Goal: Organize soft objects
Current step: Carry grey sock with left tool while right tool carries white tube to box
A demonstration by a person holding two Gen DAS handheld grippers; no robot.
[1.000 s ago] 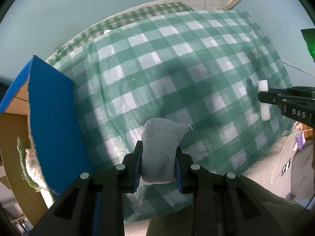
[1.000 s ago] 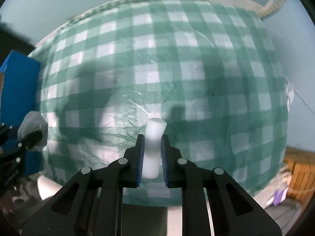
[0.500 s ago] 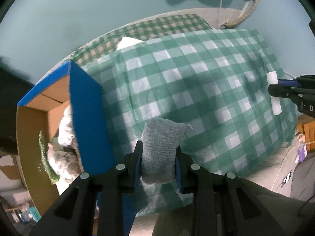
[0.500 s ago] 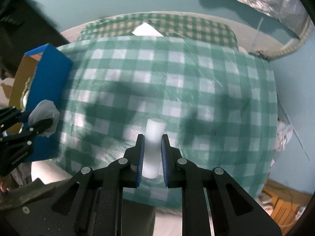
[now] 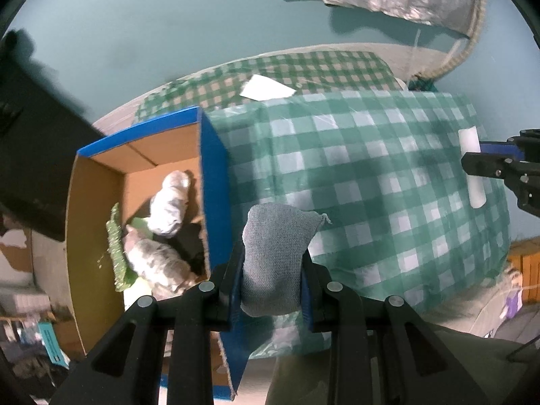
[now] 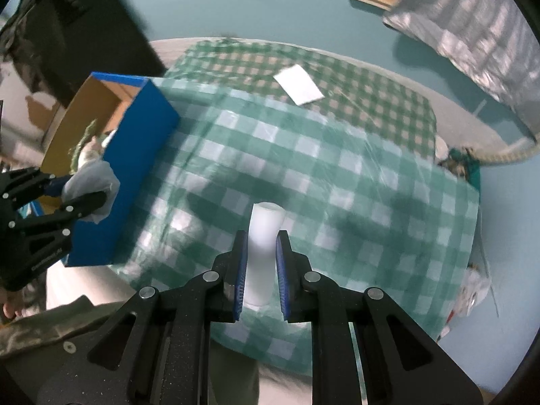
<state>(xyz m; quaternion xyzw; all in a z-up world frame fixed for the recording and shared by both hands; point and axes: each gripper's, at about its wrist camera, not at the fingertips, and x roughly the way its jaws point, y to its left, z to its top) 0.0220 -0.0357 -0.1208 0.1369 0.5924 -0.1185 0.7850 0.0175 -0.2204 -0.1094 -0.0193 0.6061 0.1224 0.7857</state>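
The soft objects are split three ways: some already lie in the blue cardboard box point(image 5: 216, 182) at the left edge of the table, among them two pale rolled bundles point(image 5: 168, 199) and a green fuzzy piece point(image 5: 116, 246). Just right of the box wall, your left gripper point(image 5: 271, 270) is clamped on a grey knitted pouch point(image 5: 275, 256), held above the green checked tablecloth point(image 5: 371, 182). Farther right, your right gripper point(image 6: 261, 263) has its blue pads pressed onto a white foam cylinder point(image 6: 263, 239), also clear of the cloth. Behind the table, a white sheet of paper point(image 5: 266, 88) lies on a second checked cloth point(image 5: 320, 67).
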